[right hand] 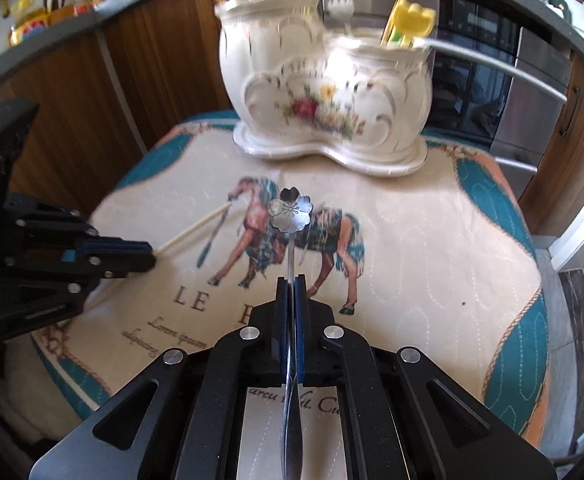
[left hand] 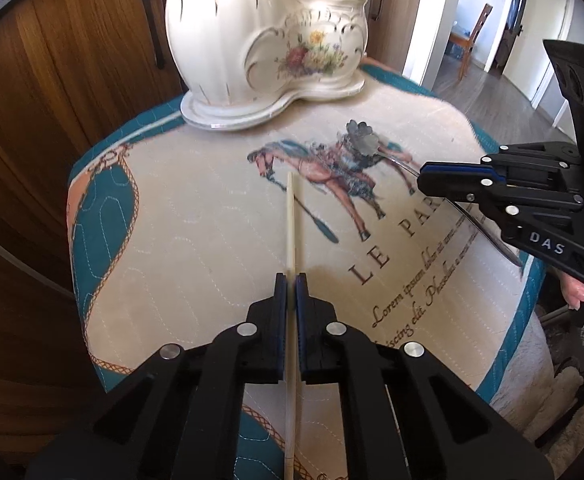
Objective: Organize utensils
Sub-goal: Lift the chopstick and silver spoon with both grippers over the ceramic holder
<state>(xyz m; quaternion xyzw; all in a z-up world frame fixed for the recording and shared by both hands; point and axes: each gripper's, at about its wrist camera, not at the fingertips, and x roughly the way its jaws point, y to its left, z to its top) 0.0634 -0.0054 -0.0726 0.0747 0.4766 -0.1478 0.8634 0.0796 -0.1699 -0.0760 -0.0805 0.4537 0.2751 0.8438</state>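
Observation:
My left gripper (left hand: pixel 290 280) is shut on a pale wooden chopstick (left hand: pixel 290 216) that points forward over the horse-print cloth (left hand: pixel 195 216). My right gripper (right hand: pixel 292 280) is shut on the handle of a silver spoon with a flower-shaped end (right hand: pixel 292 213). Each gripper shows in the other's view: the right gripper (left hand: pixel 426 180) with the spoon (left hand: pixel 362 140), the left gripper (right hand: pixel 149 258) with the chopstick (right hand: pixel 195 227). A white floral two-compartment ceramic holder (left hand: pixel 267 44) stands at the far edge; in the right wrist view the holder (right hand: pixel 324 100) has chopsticks in its left compartment and forks in its right.
Wooden cabinet doors (left hand: pixel 59 64) stand behind and to the left of the cloth-covered surface. An oven with steel handles (right hand: pixel 524 80) is at the right. A doorway and a chair (left hand: pixel 476 36) lie beyond. The cloth's edges drop off on all sides.

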